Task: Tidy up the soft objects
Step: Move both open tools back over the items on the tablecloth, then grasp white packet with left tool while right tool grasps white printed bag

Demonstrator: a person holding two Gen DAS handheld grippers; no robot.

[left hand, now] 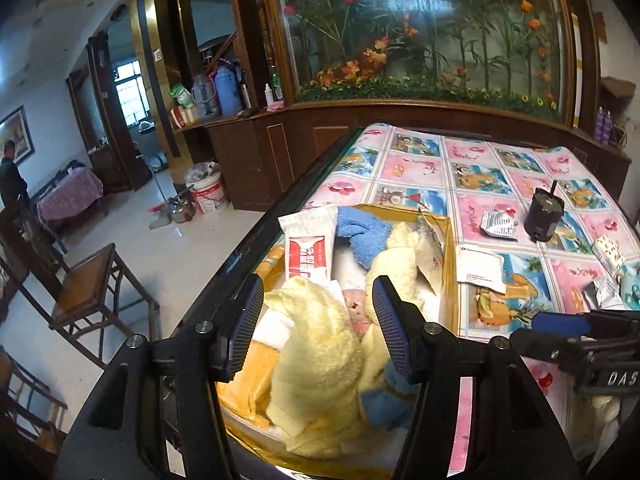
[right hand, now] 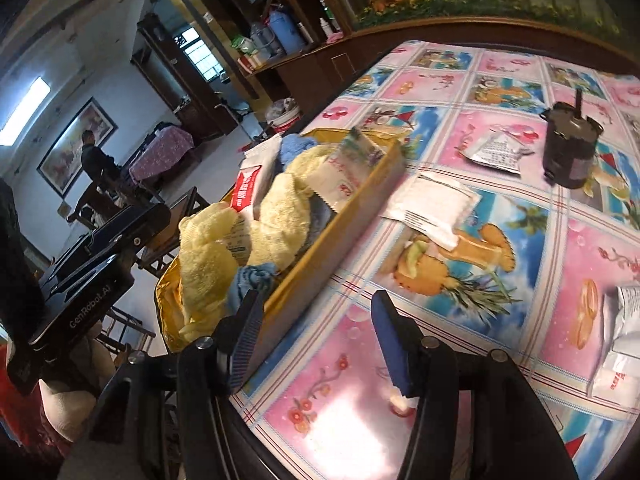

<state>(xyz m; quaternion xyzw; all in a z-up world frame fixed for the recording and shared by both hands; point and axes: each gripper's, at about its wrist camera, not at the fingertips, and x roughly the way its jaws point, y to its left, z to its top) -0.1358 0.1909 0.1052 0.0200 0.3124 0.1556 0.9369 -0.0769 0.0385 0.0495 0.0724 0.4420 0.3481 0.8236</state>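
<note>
The left tongs (left hand: 318,322) hover half open over the yellow towel (left hand: 316,364) in the gold box (left hand: 450,252), gripping nothing; the right tongs (right hand: 316,344) stand equally parted and empty above the desk (right hand: 500,240), beside the box; 2 white packets (right hand: 434,210) lie nearby.

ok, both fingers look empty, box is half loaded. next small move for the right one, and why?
Probably swing the right gripper forward to the white packet lying just beside the box. Its fingers stand open over bare tablecloth, holding nothing, and that packet is the nearest loose item outside the box. The left gripper hangs open over the yellow towel already inside.
</note>
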